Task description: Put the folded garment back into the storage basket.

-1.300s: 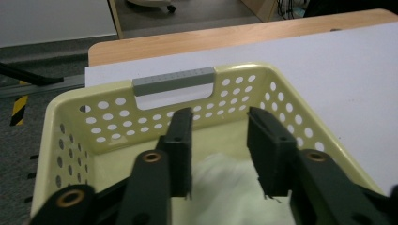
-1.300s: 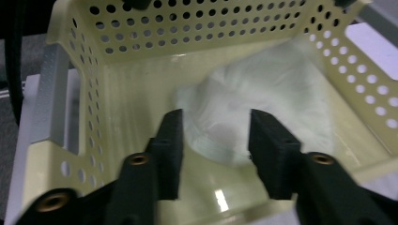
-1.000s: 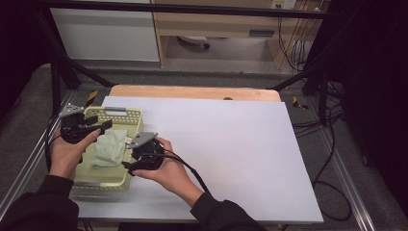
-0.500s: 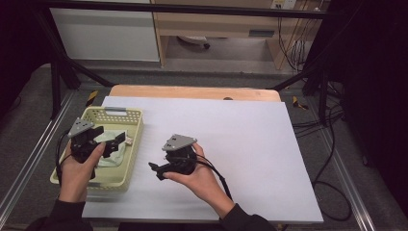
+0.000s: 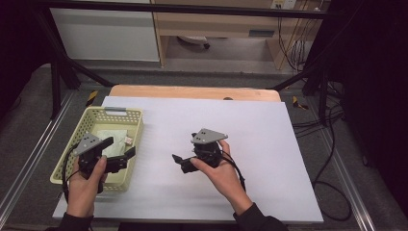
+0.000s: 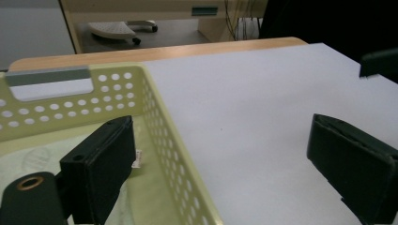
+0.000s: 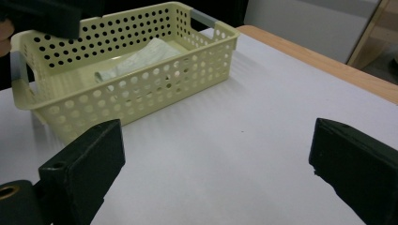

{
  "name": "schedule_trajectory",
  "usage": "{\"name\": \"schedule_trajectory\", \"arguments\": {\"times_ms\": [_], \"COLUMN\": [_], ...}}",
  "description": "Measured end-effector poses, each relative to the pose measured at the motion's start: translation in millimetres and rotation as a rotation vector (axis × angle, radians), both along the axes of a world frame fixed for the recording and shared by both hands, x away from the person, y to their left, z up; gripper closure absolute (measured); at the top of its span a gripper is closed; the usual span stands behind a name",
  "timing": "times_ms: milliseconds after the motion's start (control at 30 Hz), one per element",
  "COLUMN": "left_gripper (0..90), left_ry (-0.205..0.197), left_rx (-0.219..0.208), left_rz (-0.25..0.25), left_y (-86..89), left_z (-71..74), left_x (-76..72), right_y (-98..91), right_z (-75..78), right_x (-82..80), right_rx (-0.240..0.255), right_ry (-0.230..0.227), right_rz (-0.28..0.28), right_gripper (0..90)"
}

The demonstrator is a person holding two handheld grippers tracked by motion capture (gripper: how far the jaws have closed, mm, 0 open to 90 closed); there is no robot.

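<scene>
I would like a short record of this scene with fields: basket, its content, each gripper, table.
basket: yellow perforated basket, at the table's left side
content: folded pale cloth lying inside
left gripper: jaws just opened, nothing between them, above the basket's near right part
right gripper: jaws just opened, empty, over bare white surface
table: white top, wooden far edge

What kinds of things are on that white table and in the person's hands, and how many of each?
Perforated yellow baskets: 1
Folded pale cloths lying in the basket: 1
Hand-held black grippers: 2, the left gripper over the basket's near right corner and the right gripper over the bare table, both open and holding nothing
Total: 4
</scene>
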State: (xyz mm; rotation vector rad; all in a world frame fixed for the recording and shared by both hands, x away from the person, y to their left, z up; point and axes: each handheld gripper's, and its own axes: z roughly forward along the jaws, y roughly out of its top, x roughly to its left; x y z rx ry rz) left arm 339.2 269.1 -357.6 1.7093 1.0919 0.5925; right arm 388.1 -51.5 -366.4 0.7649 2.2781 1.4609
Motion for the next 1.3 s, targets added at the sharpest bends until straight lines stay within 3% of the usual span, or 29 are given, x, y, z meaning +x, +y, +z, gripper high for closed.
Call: {"name": "schedule_trajectory", "arguments": {"times_ms": [100,267,433,700,1300], "left_gripper": [8.2,7.0,7.4,7.4,8.0], "left_ry": [-0.015,-0.006,-0.016,0.007,0.020], "left_rx": [-0.002,-0.017,-0.019,-0.033,-0.043], "left_rz": [-0.005,-0.024,-0.012,0.000,0.015], "left_y": [-6.0,-8.8,-7.4,-1.8,3.9], "left_z": [-4.9,-16.2,-21.8,-31.3,-32.3], "left_x": [-6.9,-12.1,-12.4,-9.4,-9.4], "right_y": [-12.7,-29.2,-38.7,-58.5,-116.6], "right_z": [1.4,3.6,3.7,9.7,30.3], "right_x": [3.6,8.4,10.7,14.6,10.8], "right_rx": [-0.015,-0.012,0.005,0.027,0.087], "right_ry": [-0.002,0.002,-0.008,-0.031,-0.055], "right_rz": [-0.025,-0.060,-0.082,-0.145,-0.260], "right_gripper": [4.5,4.8,3.1,3.2,2.2]}}
